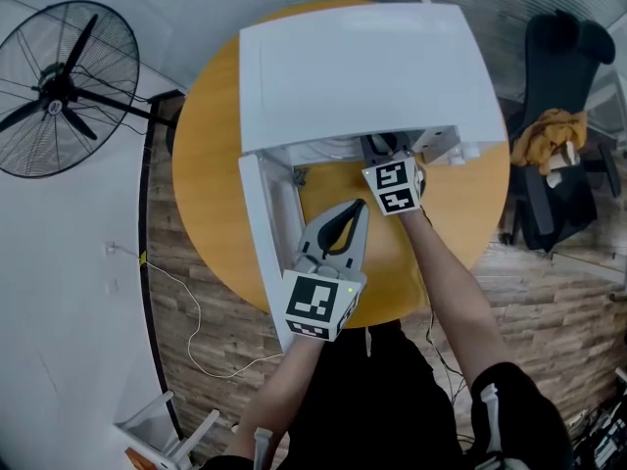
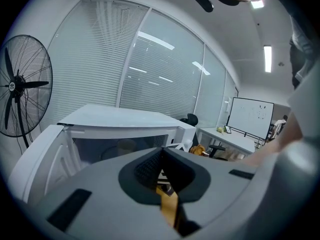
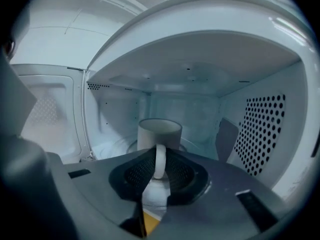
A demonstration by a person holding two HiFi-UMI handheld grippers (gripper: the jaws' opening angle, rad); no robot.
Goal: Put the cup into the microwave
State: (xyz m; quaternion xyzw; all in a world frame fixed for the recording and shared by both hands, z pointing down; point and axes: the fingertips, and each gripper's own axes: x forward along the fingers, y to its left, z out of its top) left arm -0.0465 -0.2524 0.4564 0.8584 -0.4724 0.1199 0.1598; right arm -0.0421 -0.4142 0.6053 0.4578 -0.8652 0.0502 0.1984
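Wood-plank flooring is showing around a round yellow table (image 1: 201,164), which is carrying a white microwave (image 1: 362,67) with its door (image 1: 260,233) swung open toward the person. A black standing fan (image 1: 59,91) is standing off to the left.

Inside the oven cavity, the cup (image 3: 159,131) is sitting upright on the glass turntable (image 3: 116,146). It is a plain, pale cylinder with an open top, and its loop handle (image 3: 160,161) is pointing straight back at the right gripper (image 3: 160,151). That gripper is reaching into the cavity, its pads lying against both sides of the handle with no gap showing, so it is gripping the cup there.

In front of the open door, the left gripper (image 1: 361,207) is hovering above the table with its jaw tips pressed together and nothing between them.
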